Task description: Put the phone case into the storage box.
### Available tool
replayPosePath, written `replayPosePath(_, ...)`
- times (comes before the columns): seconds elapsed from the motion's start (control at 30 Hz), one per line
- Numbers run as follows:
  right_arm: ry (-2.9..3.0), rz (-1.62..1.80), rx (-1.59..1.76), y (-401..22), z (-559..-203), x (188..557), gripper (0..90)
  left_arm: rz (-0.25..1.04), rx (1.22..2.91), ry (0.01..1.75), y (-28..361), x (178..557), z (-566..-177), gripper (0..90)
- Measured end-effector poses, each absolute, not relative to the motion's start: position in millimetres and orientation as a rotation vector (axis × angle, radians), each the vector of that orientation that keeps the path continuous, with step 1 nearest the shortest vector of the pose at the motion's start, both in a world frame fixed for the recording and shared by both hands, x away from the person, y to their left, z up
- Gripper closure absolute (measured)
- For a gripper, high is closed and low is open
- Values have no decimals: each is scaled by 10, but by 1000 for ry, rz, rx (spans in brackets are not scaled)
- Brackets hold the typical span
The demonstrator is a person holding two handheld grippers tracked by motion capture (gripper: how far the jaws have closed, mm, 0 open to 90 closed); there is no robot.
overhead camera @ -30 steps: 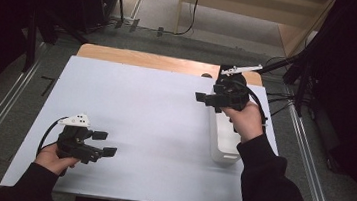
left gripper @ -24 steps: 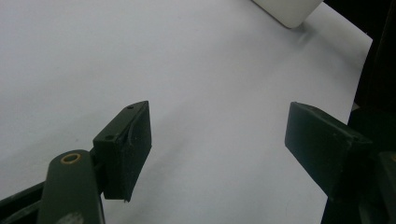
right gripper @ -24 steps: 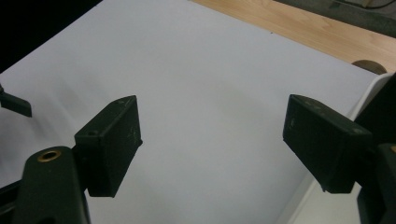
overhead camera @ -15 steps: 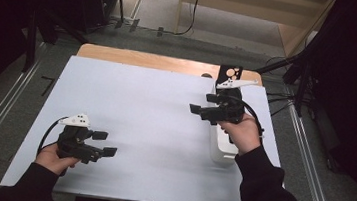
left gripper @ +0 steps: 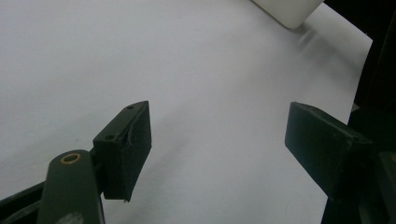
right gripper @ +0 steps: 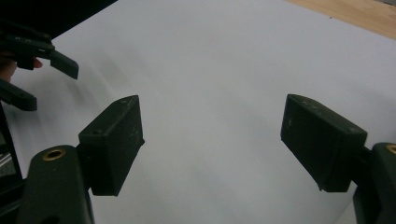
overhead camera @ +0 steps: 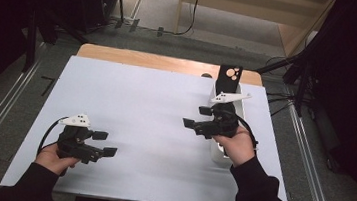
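Right claw (overhead camera: 200, 118): jaws wide, empty; drifted from upper right toward centre right, off the white oblong plastic tray (overhead camera: 220, 158).
Left claw (overhead camera: 104, 143): wide, empty, lower left, unmoved.
Meaning: 0 items gripped; likely between steps.

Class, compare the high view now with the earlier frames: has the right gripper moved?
Yes. The right gripper has come toward the person and lower in the high view, away from the black phone case standing at the white tray's far end. Its jaws stand open, empty.
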State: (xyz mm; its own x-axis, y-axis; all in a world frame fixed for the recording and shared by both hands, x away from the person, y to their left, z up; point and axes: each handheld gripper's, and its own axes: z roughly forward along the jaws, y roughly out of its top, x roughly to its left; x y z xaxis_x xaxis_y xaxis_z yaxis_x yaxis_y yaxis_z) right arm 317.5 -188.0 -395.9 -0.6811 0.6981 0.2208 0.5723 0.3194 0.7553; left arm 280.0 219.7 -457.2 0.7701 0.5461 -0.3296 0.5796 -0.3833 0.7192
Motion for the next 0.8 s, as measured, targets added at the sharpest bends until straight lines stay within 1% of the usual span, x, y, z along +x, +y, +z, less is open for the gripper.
replayPosePath(0.43,2462,1306,1160,-1866,-4156,2950,196,-42,2066,835,2186,2796,-4568,226)
replayPosePath(0.73,2479,1309,1166,-1888,-4334,2789,218,-42,2073,825,2184,2794,-4554,226)
replayPosePath(0.8,2474,1315,1177,-1910,-4363,2763,246,-42,2074,823,2187,2795,-4552,226)
